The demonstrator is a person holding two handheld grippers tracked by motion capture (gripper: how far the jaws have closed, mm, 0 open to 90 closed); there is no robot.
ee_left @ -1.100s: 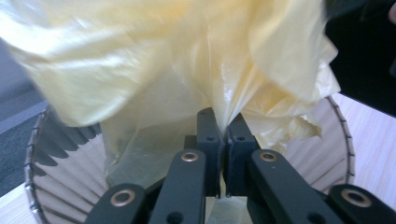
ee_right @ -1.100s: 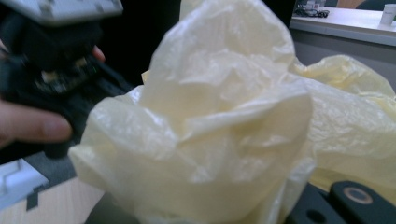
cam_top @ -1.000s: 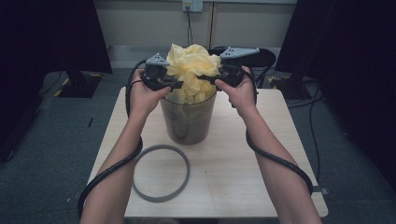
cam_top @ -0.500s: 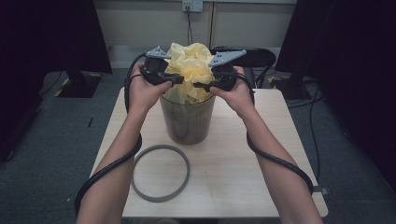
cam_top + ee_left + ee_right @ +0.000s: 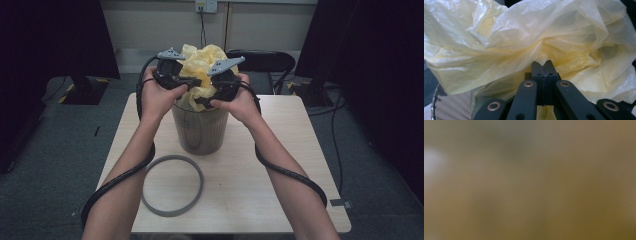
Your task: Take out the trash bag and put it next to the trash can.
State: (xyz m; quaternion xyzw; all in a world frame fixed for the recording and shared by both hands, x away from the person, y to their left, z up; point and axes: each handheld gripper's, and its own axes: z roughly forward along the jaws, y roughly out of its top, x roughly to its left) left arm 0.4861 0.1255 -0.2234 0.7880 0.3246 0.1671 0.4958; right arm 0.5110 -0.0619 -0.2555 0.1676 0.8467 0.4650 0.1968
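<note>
A crumpled yellow plastic bag bulges out of the top of a grey ribbed bin standing at the back middle of the table. In the left gripper view my left gripper is shut on a fold of the bag, its jaws pressed together. From the high view the left gripper sits at the bag's left side, above the bin's rim. My right gripper presses into the bag's front right, its jaws together as one dark bar on the plastic. The right gripper view is a brownish-yellow blur.
A grey ring lies flat on the light wooden table, front left of the bin. A black chair stands behind the table. Dark stands and cables flank the table on the floor.
Both grippers have lifted and drawn closer together, bunching the bag higher above the bin. The right gripper has tilted, its grey plate now angled up.
</note>
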